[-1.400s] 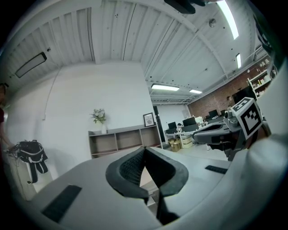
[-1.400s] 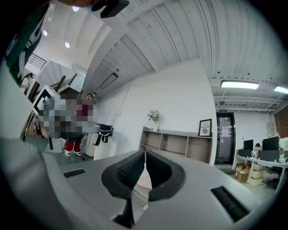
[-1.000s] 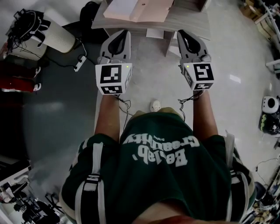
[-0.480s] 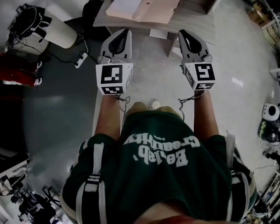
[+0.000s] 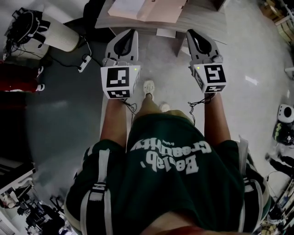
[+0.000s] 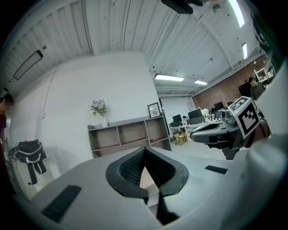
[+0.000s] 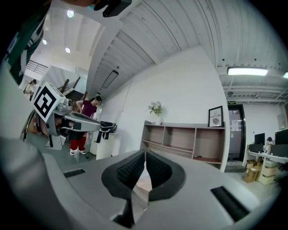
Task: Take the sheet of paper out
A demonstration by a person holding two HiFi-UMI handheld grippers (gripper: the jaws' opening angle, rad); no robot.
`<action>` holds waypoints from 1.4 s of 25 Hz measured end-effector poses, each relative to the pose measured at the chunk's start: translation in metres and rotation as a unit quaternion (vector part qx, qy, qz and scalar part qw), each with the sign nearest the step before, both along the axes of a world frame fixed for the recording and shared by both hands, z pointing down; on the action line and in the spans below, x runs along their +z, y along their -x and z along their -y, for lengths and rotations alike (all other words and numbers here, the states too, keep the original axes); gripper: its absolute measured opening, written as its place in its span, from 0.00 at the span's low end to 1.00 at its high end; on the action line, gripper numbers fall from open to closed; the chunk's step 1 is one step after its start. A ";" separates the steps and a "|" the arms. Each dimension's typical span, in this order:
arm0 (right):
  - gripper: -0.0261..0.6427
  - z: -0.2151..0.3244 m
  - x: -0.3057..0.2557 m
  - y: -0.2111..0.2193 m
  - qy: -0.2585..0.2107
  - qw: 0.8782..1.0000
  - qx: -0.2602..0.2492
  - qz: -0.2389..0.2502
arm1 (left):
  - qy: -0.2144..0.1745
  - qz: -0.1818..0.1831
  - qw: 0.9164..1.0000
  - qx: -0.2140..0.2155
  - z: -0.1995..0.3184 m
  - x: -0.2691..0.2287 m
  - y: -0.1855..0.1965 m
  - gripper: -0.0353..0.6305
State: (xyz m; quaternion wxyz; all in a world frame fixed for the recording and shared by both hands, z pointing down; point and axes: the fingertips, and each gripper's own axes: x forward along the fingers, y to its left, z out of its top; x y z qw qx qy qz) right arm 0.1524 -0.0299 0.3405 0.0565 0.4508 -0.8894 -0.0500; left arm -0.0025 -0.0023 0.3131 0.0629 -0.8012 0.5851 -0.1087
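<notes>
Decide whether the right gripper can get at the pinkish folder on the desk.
Probably yes: nothing stands between the right gripper and the pinkish folder on the desk ahead, though its jaws are shut and must open first.

Straight ahead, desk (image 5: 202, 19); on it, sheet of paper (image 5: 126, 7) at left, touching folder (image 5: 163, 11) at its right. Just short of the desk's near edge, left gripper (image 5: 130, 33) and right gripper (image 5: 192, 34), side by side, well apart. On the floor between them, nearer the body, a shoe (image 5: 149, 87). Left of the desk, bin (image 5: 57, 36), power strip (image 5: 84, 64) on the floor beside it. Against the far wall, shelf (image 6: 130, 134); on top, plant (image 6: 99, 108) at left, picture frame (image 6: 154, 109) at right.
</notes>
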 end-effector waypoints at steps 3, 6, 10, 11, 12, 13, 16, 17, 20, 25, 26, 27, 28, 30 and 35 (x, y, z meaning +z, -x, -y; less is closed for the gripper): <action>0.10 -0.008 -0.004 0.018 0.007 1.000 0.008 -0.009 | -0.004 0.006 1.000 0.012 -0.003 -0.008 0.015 0.08; 0.10 -0.010 -0.011 0.021 0.002 1.000 0.015 -0.007 | -0.006 0.003 1.000 0.024 -0.001 -0.013 0.013 0.08; 0.10 0.004 -0.015 0.004 0.001 1.000 0.028 -0.008 | -0.011 0.016 0.999 0.035 0.016 -0.019 -0.005 0.08; 0.10 0.008 -0.016 0.001 0.002 0.999 0.032 -0.009 | -0.011 0.018 0.999 0.040 0.021 -0.018 -0.009 0.08; 0.10 0.013 -0.016 -0.001 0.001 0.999 0.035 -0.010 | -0.010 0.019 0.999 0.045 0.027 -0.017 -0.013 0.08; 0.10 0.020 -0.016 -0.003 0.001 0.999 0.038 -0.010 | -0.010 0.020 0.999 0.049 0.034 -0.016 -0.016 0.08; 0.10 0.047 -0.015 -0.003 -0.002 0.999 0.049 -0.005 | -0.014 0.027 0.998 0.061 0.061 -0.014 -0.017 0.08; 0.10 0.055 -0.015 -0.002 -0.002 0.999 0.052 -0.004 | -0.015 0.029 0.997 0.064 0.070 -0.014 -0.017 0.08; 0.10 0.071 -0.024 0.005 -0.005 0.998 0.057 -0.003 | -0.016 0.031 0.997 0.074 0.089 -0.020 -0.015 0.08; 0.10 0.058 -0.033 0.018 -0.009 0.998 0.068 -0.002 | -0.019 0.037 0.995 0.091 0.082 -0.029 -0.006 0.08; 0.10 0.054 -0.035 0.020 -0.010 0.997 0.072 -0.001 | -0.021 0.038 0.995 0.095 0.079 -0.032 -0.003 0.08; 0.10 0.052 -0.037 0.023 -0.010 0.997 0.076 -0.001 | -0.022 0.038 0.994 0.098 0.078 -0.034 0.000 0.08; 0.10 0.053 -0.039 0.027 -0.009 0.997 0.078 -0.002 | -0.021 0.037 0.994 0.100 0.079 -0.037 0.005 0.08; 0.10 0.065 -0.040 0.039 -0.005 0.997 0.078 -0.007 | -0.017 0.033 0.994 0.100 0.091 -0.037 0.016 0.08; 0.10 0.109 -0.032 0.056 0.007 0.998 0.064 -0.004 | -0.007 0.034 0.995 0.090 0.133 -0.031 0.032 0.08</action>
